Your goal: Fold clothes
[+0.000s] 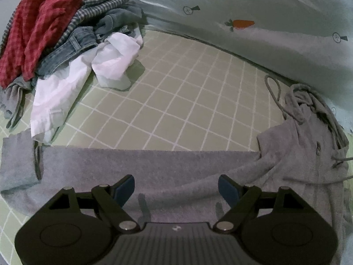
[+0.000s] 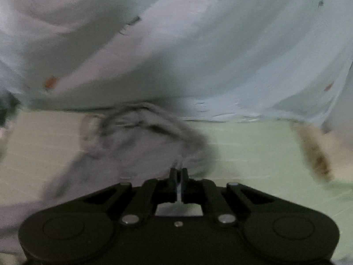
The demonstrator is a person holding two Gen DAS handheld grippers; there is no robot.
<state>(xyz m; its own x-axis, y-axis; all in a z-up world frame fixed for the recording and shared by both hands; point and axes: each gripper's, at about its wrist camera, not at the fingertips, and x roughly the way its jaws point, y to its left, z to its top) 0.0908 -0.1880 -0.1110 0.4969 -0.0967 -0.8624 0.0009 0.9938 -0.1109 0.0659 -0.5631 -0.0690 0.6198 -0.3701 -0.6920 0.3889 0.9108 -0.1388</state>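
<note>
Left fingers (image 1: 176,190) spread above grey hoodie (image 1: 154,172); right fingers (image 2: 179,173) pinch its fabric.

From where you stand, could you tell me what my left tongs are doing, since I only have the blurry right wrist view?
Observer: The left tongs are open, holding nothing, over the grey hoodie.
Operator: Thank you. Is anything else lying on the bed?
Observer: Yes, a pile of unfolded clothes sits far left, with a red checked garment on top.
Operator: And between them?
Observer: Bare green checked sheet lies between the pile and the hoodie.
</note>
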